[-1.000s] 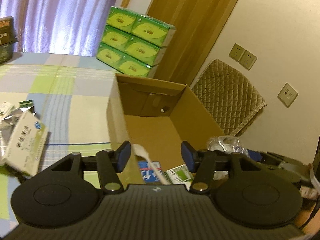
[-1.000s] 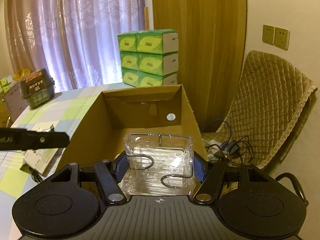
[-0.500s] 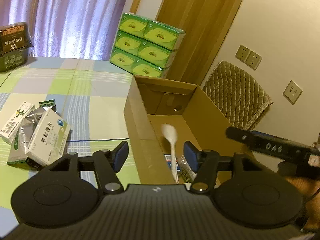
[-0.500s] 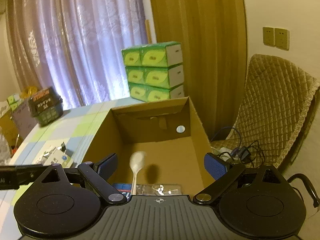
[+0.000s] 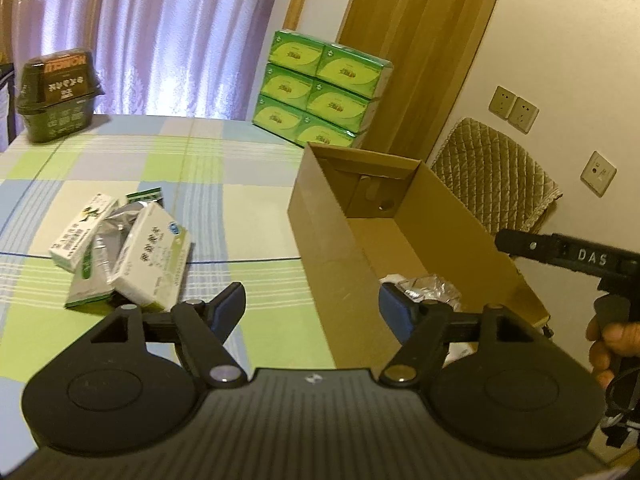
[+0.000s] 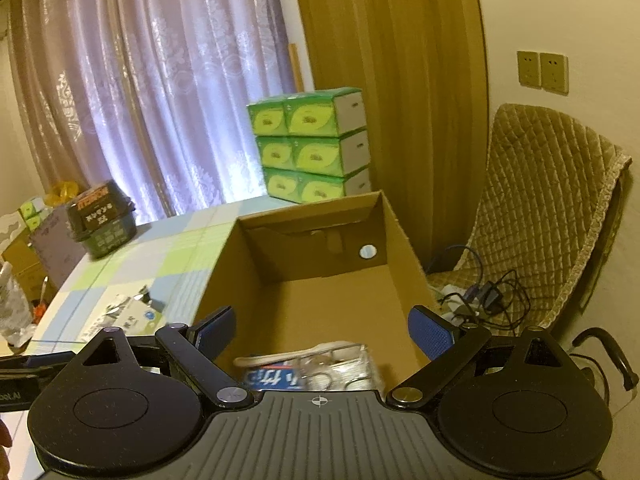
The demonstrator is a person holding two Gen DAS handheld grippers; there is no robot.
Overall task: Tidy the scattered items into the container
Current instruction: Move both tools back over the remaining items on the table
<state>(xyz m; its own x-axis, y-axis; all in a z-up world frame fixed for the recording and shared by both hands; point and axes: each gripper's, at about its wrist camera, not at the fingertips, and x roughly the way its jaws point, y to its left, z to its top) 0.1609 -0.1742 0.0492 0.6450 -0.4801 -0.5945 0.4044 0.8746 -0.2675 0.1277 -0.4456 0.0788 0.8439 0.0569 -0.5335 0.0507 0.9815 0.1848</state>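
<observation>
Sitting at the right edge of the checked tablecloth (image 5: 208,168), the open cardboard box (image 5: 320,240) holds a small heap at its near end: a white plastic spoon (image 6: 296,354), a clear crinkly packet w/ wire hooks (image 6: 340,368) and a blue-and-white pack (image 6: 272,380), all touching; the far half of the box floor is bare. Left gripper (image 5: 312,306) hangs over the box's near left wall, jaws spread wide, nothing between them. Right gripper (image 6: 322,330) is above the box's near end, jaws also wide apart and empty; the left view shows its black body (image 5: 568,256) over the box's right wall, w/ a hand (image 5: 612,344) on its grip. Still out on the cloth, left of the box & well apart from it: 2 white cartons (image 5: 150,256) lying over a silver foil pouch (image 5: 116,224), all in 1 loose pile. At the cloth's far left corner sits a dark lidded tub (image 5: 56,96). Behind the box's far end, 6 green tissue packs (image 5: 320,88) stand stacked in 3 rows of 2.
</observation>
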